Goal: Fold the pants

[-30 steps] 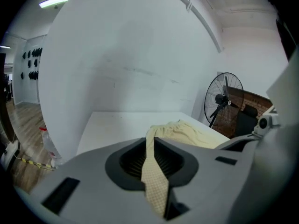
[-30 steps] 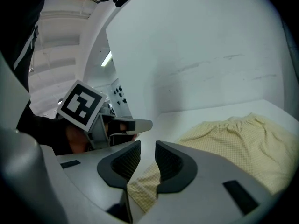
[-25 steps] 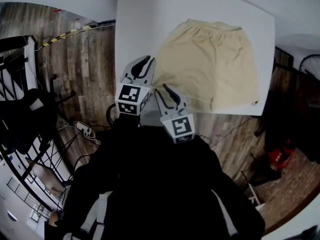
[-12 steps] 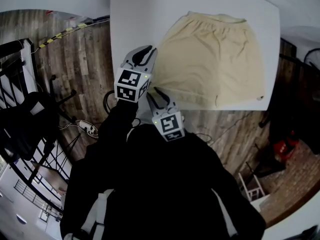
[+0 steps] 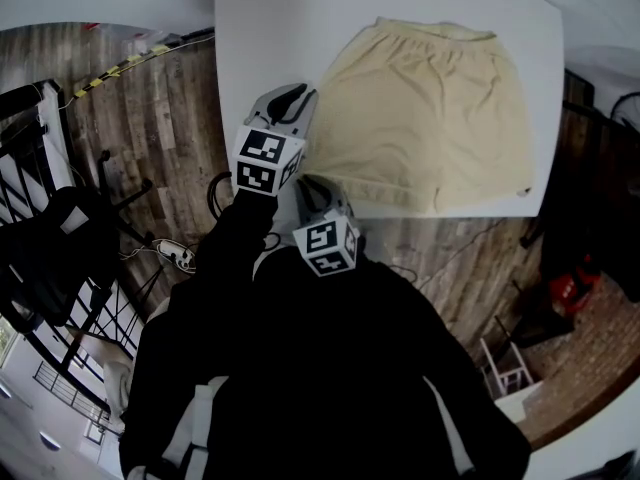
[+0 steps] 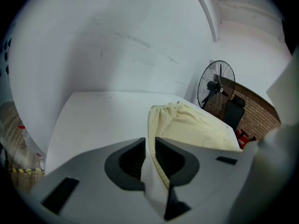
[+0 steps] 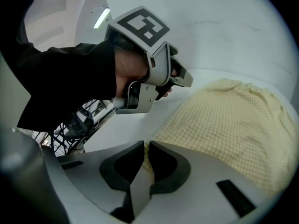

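Pale yellow pants (image 5: 430,108) lie flat on the white table (image 5: 270,28), waistband at the far side. My left gripper (image 5: 292,93) sits low at their left edge. In the left gripper view that edge (image 6: 196,125) runs into the gap of the left gripper (image 6: 150,141), whose jaws are opening with bare table beside the cloth. My right gripper (image 5: 308,186) is at the near left hem corner. In the right gripper view its jaws (image 7: 146,146) are closing, with the hem corner of the pants (image 7: 224,120) pinched in the slit. The left gripper (image 7: 182,80) shows just beyond.
The table's near edge runs just under the pants' hem. A standing fan (image 6: 216,85) and a dark chair (image 6: 233,111) stand past the far right corner. On the wooden floor are cables (image 5: 170,258), a black rack (image 5: 40,218) and a red object (image 5: 565,288).
Both grippers have sunk toward the table at the pants' left side. The right one has drawn back to the near hem corner and its jaws have narrowed.
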The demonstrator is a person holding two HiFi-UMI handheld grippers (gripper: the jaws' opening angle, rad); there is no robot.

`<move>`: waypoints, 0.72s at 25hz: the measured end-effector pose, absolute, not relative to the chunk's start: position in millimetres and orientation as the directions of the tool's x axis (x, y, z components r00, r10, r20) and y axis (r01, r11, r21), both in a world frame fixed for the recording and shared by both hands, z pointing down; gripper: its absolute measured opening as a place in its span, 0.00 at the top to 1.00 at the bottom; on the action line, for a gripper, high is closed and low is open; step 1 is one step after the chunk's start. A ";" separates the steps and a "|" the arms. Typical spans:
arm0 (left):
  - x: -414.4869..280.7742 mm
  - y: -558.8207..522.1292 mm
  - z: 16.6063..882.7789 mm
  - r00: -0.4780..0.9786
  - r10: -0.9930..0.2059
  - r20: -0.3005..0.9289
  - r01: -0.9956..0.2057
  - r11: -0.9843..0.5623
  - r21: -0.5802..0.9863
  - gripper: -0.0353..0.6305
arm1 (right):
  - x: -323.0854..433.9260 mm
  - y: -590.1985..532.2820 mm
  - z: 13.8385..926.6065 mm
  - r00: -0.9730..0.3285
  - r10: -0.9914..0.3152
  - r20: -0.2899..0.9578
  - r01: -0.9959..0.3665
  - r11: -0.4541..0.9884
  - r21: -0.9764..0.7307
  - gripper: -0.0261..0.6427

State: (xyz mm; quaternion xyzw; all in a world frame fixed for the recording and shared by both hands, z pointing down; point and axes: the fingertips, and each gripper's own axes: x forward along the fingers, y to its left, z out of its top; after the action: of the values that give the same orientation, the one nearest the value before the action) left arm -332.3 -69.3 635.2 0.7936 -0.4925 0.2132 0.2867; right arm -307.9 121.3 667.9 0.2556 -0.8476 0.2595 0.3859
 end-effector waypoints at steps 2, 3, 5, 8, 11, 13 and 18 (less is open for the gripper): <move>-332.3 -70.1 637.1 0.426 -0.657 0.622 -0.903 -0.350 0.248 0.86 | -307.5 119.0 669.7 -0.563 -0.225 0.796 -0.650 0.715 -0.257 0.93; -332.0 -70.5 638.0 0.427 -0.656 0.623 -0.903 -0.350 0.250 0.86 | -307.2 118.3 669.1 -0.563 -0.224 0.796 -0.653 0.711 -0.262 0.94; -330.2 -70.9 639.2 0.431 -0.652 0.623 -0.901 -0.353 0.254 0.86 | -306.5 117.6 664.4 -0.571 -0.229 0.788 -0.653 0.709 -0.266 0.94; -326.6 -71.6 639.7 0.440 -0.644 0.625 -0.896 -0.360 0.260 0.86 | -305.0 114.9 651.5 -0.595 -0.243 0.766 -0.654 0.701 -0.286 0.95; -323.4 -74.9 641.3 0.443 -0.637 0.631 -0.895 -0.362 0.262 0.85 | -303.3 111.6 645.3 -0.612 -0.252 0.749 -0.657 0.689 -0.305 0.95; -320.3 -74.8 645.5 0.441 -0.624 0.645 -0.894 -0.363 0.261 0.85 | -302.2 111.0 641.9 -0.622 -0.259 0.739 -0.657 0.686 -0.313 0.95; -315.1 -71.8 663.2 0.370 -0.559 0.742 -0.905 -0.397 0.152 0.85 | -296.9 110.0 634.0 -0.636 -0.278 0.720 -0.658 0.682 -0.318 0.95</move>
State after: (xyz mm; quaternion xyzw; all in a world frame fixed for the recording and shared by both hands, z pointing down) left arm -315.1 -71.8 663.2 0.7780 -0.4704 0.3057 0.2828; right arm -296.9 110.0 634.0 0.2730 -0.8567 0.2902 0.3277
